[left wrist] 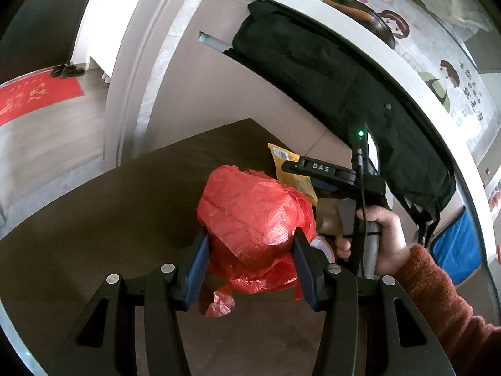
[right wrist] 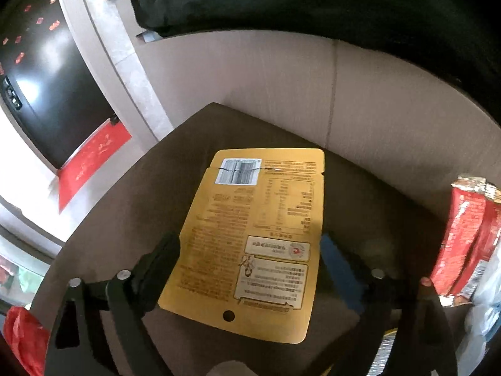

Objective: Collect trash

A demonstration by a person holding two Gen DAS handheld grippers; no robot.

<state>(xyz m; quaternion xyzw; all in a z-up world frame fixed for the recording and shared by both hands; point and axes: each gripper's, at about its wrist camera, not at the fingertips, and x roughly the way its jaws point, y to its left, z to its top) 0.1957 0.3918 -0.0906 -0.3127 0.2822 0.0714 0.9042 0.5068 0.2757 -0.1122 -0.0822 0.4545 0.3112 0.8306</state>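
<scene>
Clamping a red plastic bag [left wrist: 253, 219] between its blue fingers [left wrist: 197, 266], the left gripper [left wrist: 250, 263] holds it up just over the brown table [left wrist: 94, 219]; in the left wrist view the film bulges between the pads and loose tails hang below. The bag's mouth cannot be made out from here, so I judge the main risk to be that the bag is bunched shut, leaving nowhere to drop trash. Thin film could also creep out of the pinch under added weight. Beyond the bag, a hand [left wrist: 385, 241] in a rust sleeve carries the right gripper [left wrist: 300, 167], its dark arm reaching over a yellow packet [left wrist: 291, 172].

From the right wrist view, the right gripper [right wrist: 250, 247] has its fingers [right wrist: 341, 269] spread wide on either side of the flat yellow snack pouch [right wrist: 250, 235], pads not pressing it. Whether the pouch lies on the table or hangs free I cannot tell. Being stiff, flat and slick, it may skid or buckle when the fingers close. A red foil wrapper [right wrist: 463, 241] waits at the right edge, easily knocked by a careless swing.
</scene>
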